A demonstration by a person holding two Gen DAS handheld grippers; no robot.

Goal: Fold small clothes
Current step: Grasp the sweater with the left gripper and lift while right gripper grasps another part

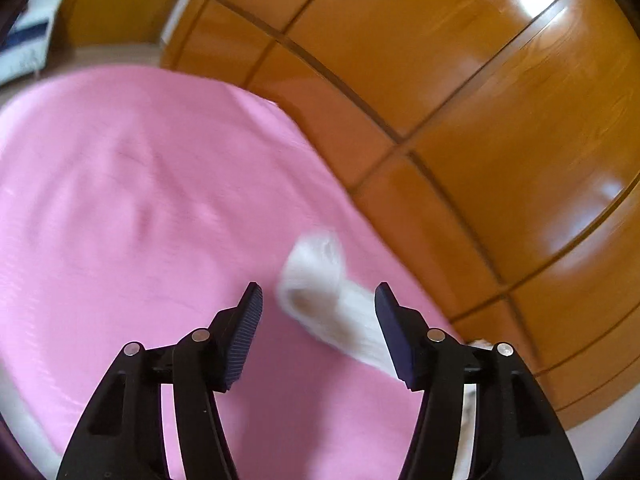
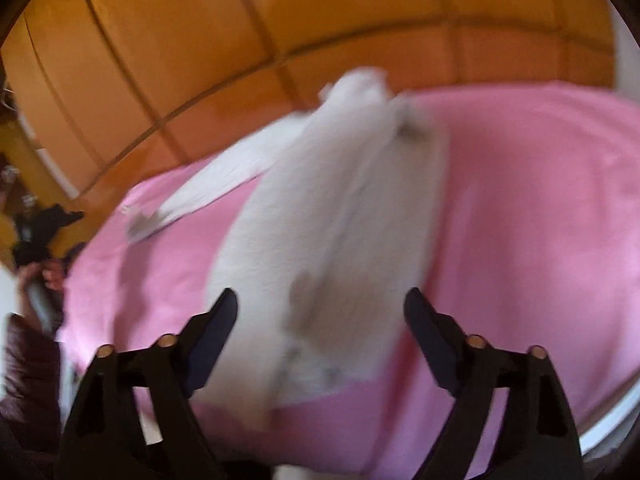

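A small white garment lies blurred on the pink sheet, stretching away from me with a thin strip off to its left. My right gripper is open just above its near end, the cloth between the fingers but not pinched. In the left wrist view a small white piece of cloth lies on the pink sheet. My left gripper is open around it. The cloth runs under the right finger, and blur hides whether they touch.
Glossy orange-brown wooden cabinet panels stand close along the sheet's far edge. A hand with a dark object and a dark sleeve show at the left of the right wrist view. A white and blue object lies far left.
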